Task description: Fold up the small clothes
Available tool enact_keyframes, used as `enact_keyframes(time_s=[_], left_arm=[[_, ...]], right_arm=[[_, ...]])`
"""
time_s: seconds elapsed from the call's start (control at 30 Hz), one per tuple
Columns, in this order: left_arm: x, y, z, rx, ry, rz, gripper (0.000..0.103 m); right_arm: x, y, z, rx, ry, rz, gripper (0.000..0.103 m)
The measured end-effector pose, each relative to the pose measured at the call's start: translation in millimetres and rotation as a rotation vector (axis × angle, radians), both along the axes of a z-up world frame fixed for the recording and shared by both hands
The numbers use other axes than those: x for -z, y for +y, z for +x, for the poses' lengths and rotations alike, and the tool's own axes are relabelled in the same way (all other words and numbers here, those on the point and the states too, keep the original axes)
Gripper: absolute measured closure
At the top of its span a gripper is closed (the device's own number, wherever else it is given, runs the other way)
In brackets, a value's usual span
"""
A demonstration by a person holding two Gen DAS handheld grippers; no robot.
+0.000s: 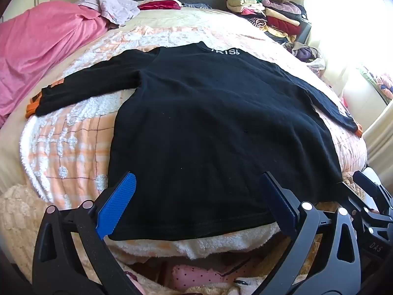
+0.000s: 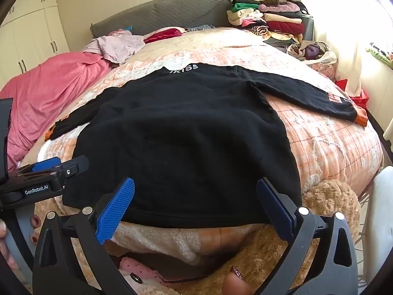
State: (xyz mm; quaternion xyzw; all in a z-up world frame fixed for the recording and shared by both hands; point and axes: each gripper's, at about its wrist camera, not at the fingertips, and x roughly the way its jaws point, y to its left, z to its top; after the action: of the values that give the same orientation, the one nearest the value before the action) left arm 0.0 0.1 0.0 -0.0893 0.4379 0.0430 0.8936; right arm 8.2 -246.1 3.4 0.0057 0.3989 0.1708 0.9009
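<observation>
While both my tools hang tilted down over the near edge of the bed, this is what I read off the two wrist views

Garment: a black long-sleeved top [image 1: 208,127], knit with a soft matte nap, lies flat and back-up in the middle of the bed, hem toward me, collar away; white block lettering [image 1: 225,51] runs across the neckband

Sleeves: both spread outward; the left one [image 1: 88,86] ends in an orange cuff [image 1: 31,109], and the right one [image 2: 307,93] carries a pale patch near its own orange cuff [image 2: 361,117]

Left gripper [image 1: 196,205]: I see its jaws spread as wide as they go, straddling the hem with nothing between the pads; one blue pad [image 1: 117,204] shows a fine diamond-grid texture

Right gripper [image 2: 194,207]: likewise fully spread over the hem near the top's right corner, gripping nothing; its rigid black frame ends in round silver pins

Bedcover [image 1: 73,135]: peach and white checked fleece, tufted and nubbly, rounded over the mattress

Pink sheet [image 1: 36,56]: thin, crumpled into loose folds on the left

Headboard [image 2: 167,12]: grey, quilted in a diamond pattern

Stack of folded clothes [image 2: 270,22]: mixed colours, at the far right corner

Wardrobe [image 2: 32,32]: cream doors with dark bar handles, only in the right wrist view
</observation>
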Motion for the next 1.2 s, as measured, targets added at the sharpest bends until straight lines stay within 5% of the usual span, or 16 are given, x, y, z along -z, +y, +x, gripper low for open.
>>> enact_keyframes(time_s=[1.2], left_arm=[[-7,-8,1,0.002,-0.012,0.012,0.008]], right_arm=[[-5,-10,-4,-0.002,-0.008,0.015,0.004]])
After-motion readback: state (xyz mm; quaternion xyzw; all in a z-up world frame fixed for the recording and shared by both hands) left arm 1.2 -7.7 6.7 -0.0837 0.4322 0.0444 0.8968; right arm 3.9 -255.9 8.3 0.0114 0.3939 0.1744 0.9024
